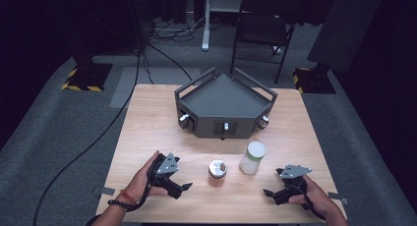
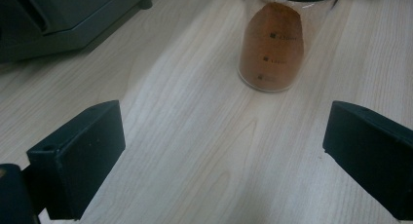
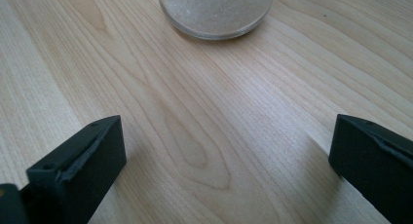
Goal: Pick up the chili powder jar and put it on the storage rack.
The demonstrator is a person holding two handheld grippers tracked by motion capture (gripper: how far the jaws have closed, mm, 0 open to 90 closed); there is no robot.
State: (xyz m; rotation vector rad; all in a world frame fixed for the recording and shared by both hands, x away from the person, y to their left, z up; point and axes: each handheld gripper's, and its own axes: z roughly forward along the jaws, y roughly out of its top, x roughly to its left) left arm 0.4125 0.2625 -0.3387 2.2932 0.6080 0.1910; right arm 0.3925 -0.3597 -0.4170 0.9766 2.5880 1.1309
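Left gripper [image 1: 186,186], right gripper [image 1: 268,192]: jaws wide apart.

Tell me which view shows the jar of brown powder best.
The left gripper view: the jar of brown powder stands close ahead, its printed marks visible, though its top is cut off. The high view shows it whole but small.

Grey carpet [image 1: 49,118] covered the dim floor. A black chair [image 1: 263,24] stood behind the wooden table [image 1: 147,118].

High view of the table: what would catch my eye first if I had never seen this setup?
Probably the dark grey tray at the far middle of the wooden table. Nearer stand two jars, one with brown powder, one with white grains, flanked by the left gripper and right gripper, jaws open.
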